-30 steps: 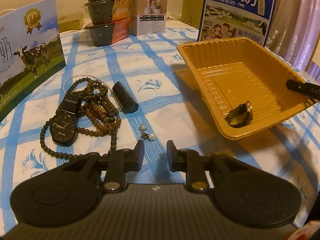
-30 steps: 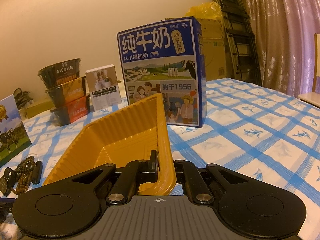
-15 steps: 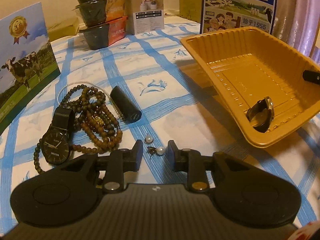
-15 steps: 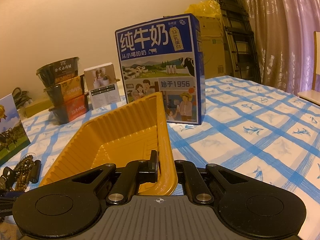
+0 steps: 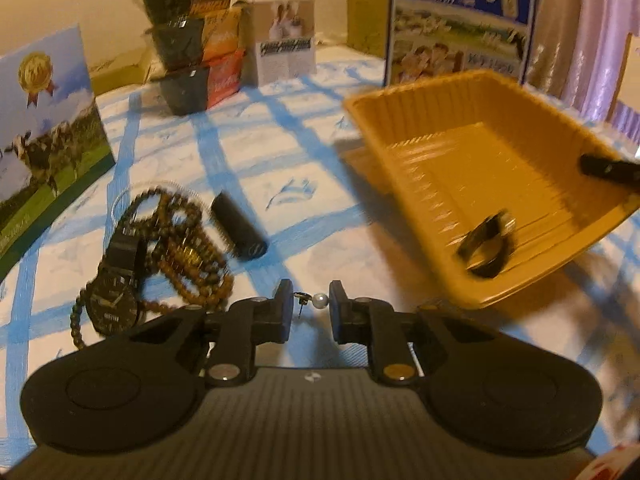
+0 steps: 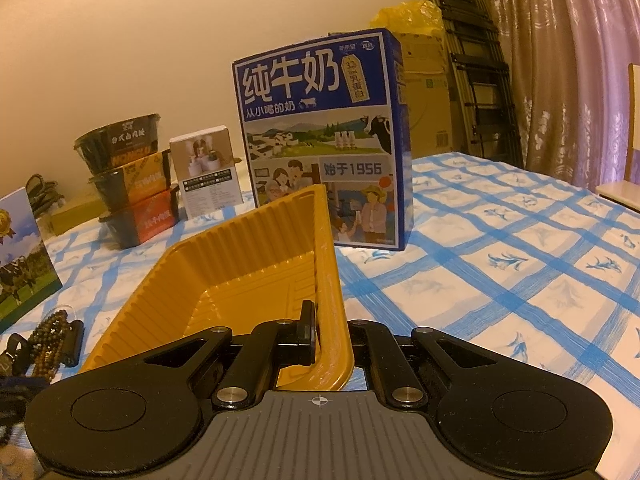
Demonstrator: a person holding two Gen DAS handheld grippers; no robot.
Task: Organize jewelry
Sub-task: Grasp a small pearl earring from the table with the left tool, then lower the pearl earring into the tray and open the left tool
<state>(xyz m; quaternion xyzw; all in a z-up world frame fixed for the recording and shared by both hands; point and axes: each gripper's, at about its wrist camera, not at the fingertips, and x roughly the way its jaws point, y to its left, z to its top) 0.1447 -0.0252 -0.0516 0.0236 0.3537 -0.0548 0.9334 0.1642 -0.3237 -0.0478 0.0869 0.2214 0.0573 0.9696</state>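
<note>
Your left gripper (image 5: 306,300) has just been closing and pinches the pearl earring (image 5: 320,300), just left of the yellow tray (image 5: 400,168); your right gripper (image 6: 330,338) clamps the tray's rim, tipping it to catch jewelry.

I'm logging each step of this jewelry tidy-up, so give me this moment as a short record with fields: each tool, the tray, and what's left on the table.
left tool: jaws just closing around a pearl earring
right tool: shut on the wall of the yellow tray, holding it tilted
in tray: one watch
still on tablecloth: black watch, brown bead strands, dark cylinder
</note>
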